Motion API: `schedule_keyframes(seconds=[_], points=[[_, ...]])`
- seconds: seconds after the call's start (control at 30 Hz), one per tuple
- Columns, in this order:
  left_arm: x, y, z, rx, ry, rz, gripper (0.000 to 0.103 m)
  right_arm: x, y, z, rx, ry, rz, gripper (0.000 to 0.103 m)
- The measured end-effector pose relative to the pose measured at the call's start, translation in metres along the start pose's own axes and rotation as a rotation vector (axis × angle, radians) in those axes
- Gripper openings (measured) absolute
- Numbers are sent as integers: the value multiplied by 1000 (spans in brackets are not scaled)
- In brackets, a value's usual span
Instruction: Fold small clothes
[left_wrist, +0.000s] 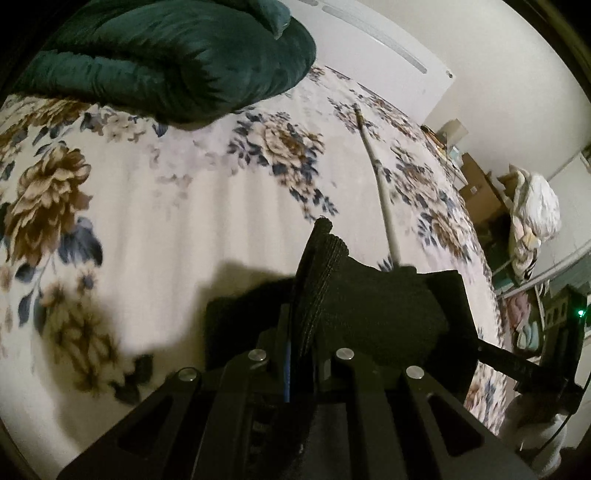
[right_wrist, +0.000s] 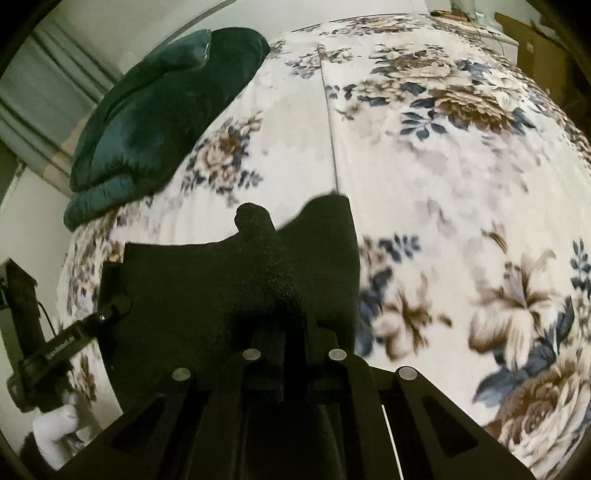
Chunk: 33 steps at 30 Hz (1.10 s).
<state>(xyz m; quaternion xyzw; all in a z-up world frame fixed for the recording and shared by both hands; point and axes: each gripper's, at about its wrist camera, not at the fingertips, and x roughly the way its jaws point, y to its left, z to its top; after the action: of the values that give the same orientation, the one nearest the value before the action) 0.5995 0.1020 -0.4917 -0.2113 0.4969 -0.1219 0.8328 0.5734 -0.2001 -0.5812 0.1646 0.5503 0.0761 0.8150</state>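
- Left gripper (left_wrist: 306, 332), left view: jaws pinched on black cloth (left_wrist: 369, 306), ribbed edge sticking up betw fingers; cloth held just above floral bed (left_wrist: 166, 221), prob to carry a fold.
- Right gripper (right_wrist: 291, 325), right view: clamped on same cloth (right_wrist: 221, 280), spanning both grippers so it stays taut. Green blanket (right_wrist: 155, 110) lies well apart.

Black garment (right_wrist: 229, 288): matt ribbed knit. Bedspread (left_wrist: 177, 229): soft floral fleece. Green blanket (left_wrist: 177, 55): plush velvety pile.
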Motion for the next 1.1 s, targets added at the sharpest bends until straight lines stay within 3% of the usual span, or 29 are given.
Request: schedule_keyframes(seconds=[0.07,0.17,0.27,0.3,0.33,0.37,0.43,0.47,0.53,0.63,0.73,0.93,1.1], points=[[18,8,13,-21,45,-21,6,11,-1,15,34,11,4,7],[54,28,24,-90,168,-47,10,50,-12,36,95,132,-20,7],[61,42,21,-112,218,-36,24,69,-28,43,125,195,-66,12],[57,44,19,-114,212,-46,25,68,-31,44,119,190,-69,18],[51,48,16,-120,203,-53,27,64,-34,45,114,186,-71,33],[45,52,13,-129,194,-57,30,61,-36,45,113,179,-79,38],[28,59,5,-154,168,-65,48,52,-43,42,117,177,-74,42],[17,61,-1,-166,144,-93,51,49,-46,39,124,191,-57,47],[-1,65,-14,-188,102,-208,66,41,-54,31,140,240,1,65],[-32,68,-44,-238,53,-282,71,28,-65,14,161,307,111,83],[-58,71,-81,-310,42,-287,71,12,-77,-7,179,365,162,93],[-90,70,-169,-469,81,-289,71,-12,-98,-42,217,475,221,101],[-59,63,-231,-649,153,-334,71,-4,-106,-38,191,498,241,101]])
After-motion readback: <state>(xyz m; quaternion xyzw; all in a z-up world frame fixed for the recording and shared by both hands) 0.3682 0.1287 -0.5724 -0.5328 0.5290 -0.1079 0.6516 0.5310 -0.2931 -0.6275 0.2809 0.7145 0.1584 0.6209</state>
